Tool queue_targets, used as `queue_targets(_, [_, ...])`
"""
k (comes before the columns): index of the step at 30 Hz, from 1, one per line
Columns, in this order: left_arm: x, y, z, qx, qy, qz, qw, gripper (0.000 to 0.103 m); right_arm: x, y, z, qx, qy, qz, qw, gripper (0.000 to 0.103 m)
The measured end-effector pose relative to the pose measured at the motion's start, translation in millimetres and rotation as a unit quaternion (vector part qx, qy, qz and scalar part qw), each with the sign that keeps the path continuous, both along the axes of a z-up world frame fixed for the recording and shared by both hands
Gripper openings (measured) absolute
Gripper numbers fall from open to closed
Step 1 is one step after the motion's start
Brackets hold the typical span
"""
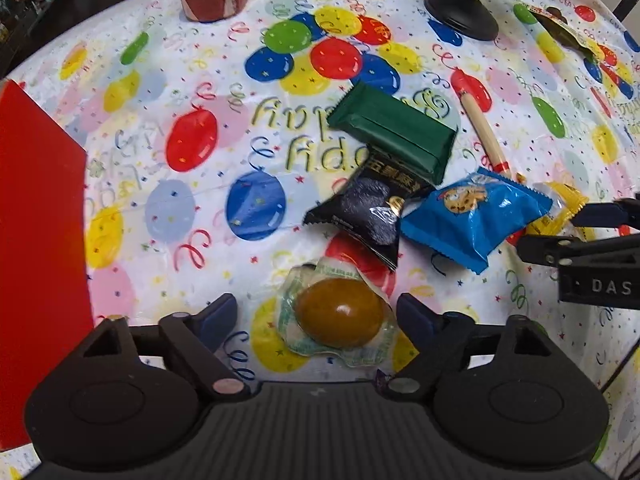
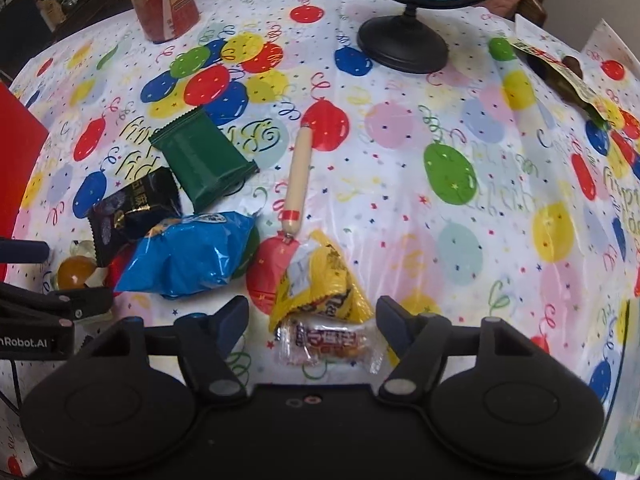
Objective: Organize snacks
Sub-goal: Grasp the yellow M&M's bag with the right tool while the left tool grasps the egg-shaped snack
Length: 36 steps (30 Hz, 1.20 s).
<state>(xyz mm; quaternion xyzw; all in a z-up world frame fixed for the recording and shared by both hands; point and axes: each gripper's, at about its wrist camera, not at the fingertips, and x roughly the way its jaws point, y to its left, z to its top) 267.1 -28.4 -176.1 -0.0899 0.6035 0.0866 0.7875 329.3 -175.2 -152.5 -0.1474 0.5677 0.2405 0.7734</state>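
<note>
Your left gripper (image 1: 316,314) hangs spread around the brown egg in clear wrap (image 1: 340,318), pads on either side and apart from it. Your right gripper (image 2: 312,320) stands spread too, straddling the small clear candy packet (image 2: 326,342) beside the yellow packet (image 2: 320,280). Both snacks lie on the balloon tablecloth (image 2: 440,220), near the blue bag (image 2: 192,254).

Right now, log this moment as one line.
left tongs: open around vacuum-packed egg | right tongs: open around clear-wrapped candy | nothing lifted | snacks loose on tablecloth
</note>
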Motion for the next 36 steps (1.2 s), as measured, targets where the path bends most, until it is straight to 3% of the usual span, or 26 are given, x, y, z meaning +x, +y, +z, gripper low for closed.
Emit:
queue_targets(3, [-1, 2, -2, -0.021, -0.001, 0.005, 0.9998, 0.071, 0, 3, -1, 0.0, -0.005, 0.007, 1.0, 0.061])
queue_targets(6, [-2, 2, -1, -0.026, -0.01, 0.003, 0.9996, 0.064, 0, 6, 0, 0.0, -0.009, 0.014, 1.0, 0.047])
queue_targets(11, [-4, 3, 1, -0.026, -0.017, 0.004, 0.9995, 0.057, 0, 3, 4, 0.011, -0.016, 0.009, 1.0, 0.036])
queue_targets(21, [-16, 10, 14, -0.032, -0.024, 0.012, 0.9991, 0.053, -18, -13, 27, 0.035, -0.029, -0.015, 0.999, 0.033])
queue_targets(36, [-65, 23, 84, -0.027, -0.061, 0.008, 0.9978, 0.053, -92, -7, 95, 0.082, -0.031, 0.007, 0.996, 0.033])
